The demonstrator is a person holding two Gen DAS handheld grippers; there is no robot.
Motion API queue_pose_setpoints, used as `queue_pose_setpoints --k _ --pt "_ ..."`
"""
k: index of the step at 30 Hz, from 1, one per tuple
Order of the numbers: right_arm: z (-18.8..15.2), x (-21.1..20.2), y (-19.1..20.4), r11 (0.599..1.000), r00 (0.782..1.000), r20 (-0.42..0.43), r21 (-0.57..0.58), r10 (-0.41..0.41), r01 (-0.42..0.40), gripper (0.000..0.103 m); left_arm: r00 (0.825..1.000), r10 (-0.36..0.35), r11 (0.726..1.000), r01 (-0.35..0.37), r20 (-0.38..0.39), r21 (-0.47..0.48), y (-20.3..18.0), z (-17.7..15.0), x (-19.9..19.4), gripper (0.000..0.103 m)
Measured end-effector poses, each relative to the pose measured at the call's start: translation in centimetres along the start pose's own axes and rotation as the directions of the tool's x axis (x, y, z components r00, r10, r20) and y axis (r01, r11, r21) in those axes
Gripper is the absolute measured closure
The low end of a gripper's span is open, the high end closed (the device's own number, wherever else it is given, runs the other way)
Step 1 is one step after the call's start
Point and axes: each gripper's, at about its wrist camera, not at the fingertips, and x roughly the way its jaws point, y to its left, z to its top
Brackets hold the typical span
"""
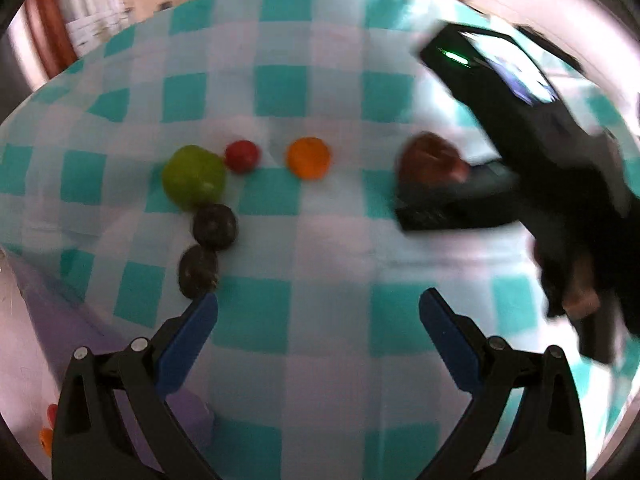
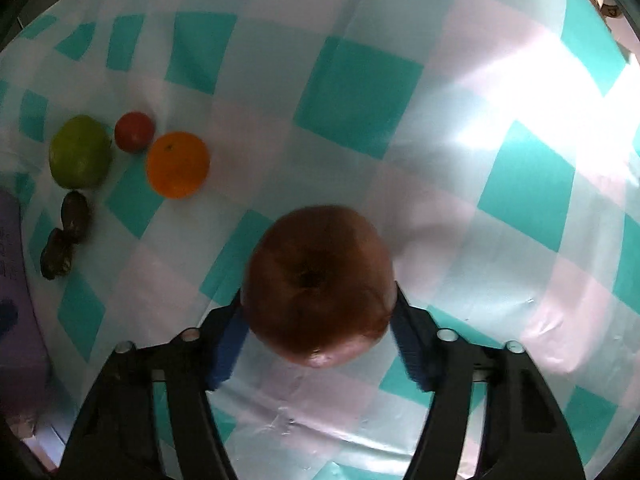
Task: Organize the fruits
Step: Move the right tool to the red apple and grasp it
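Note:
My right gripper (image 2: 318,312) is shut on a large red-brown apple (image 2: 318,284) above the checked cloth; it also shows in the left wrist view (image 1: 432,160), held by the right gripper (image 1: 440,196). A green apple (image 1: 193,176) (image 2: 80,151), a small red fruit (image 1: 242,155) (image 2: 134,131), an orange (image 1: 308,158) (image 2: 177,164) and two dark fruits (image 1: 214,226) (image 2: 74,216) lie in a loose group on the cloth. My left gripper (image 1: 318,316) is open and empty, its left fingertip just below the nearer dark fruit (image 1: 198,272) (image 2: 56,256).
A teal and white checked cloth (image 1: 320,240) (image 2: 400,120) covers the table. A purple box (image 1: 60,320) (image 2: 16,300) stands at the left edge. Household clutter lies beyond the table's far edge.

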Motion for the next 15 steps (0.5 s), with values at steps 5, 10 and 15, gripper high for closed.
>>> queue_pose_setpoints --k 5,10,15 --pt "-0.5 0.0 -0.5 0.999 0.999 0.030 0.012 0.031 -0.032 0.042 0.985 0.174 0.979 -0.172 0.007 -0.113 1.0 1.5 2.5 0.002" --pt "-0.6 0.0 -1.5 0.997 0.997 0.027 0.034 0.066 -0.067 0.042 0.914 0.405 0.905 -0.401 -0.001 -0.141 2.6 2.5 3.9 0.002" --pt "-0.8 0.2 -1.6 0.996 0.997 0.030 0.040 0.078 -0.079 0.041 0.927 0.360 0.913 -0.373 -0.107 -0.163 4.8 2.6 6.6 0.002"
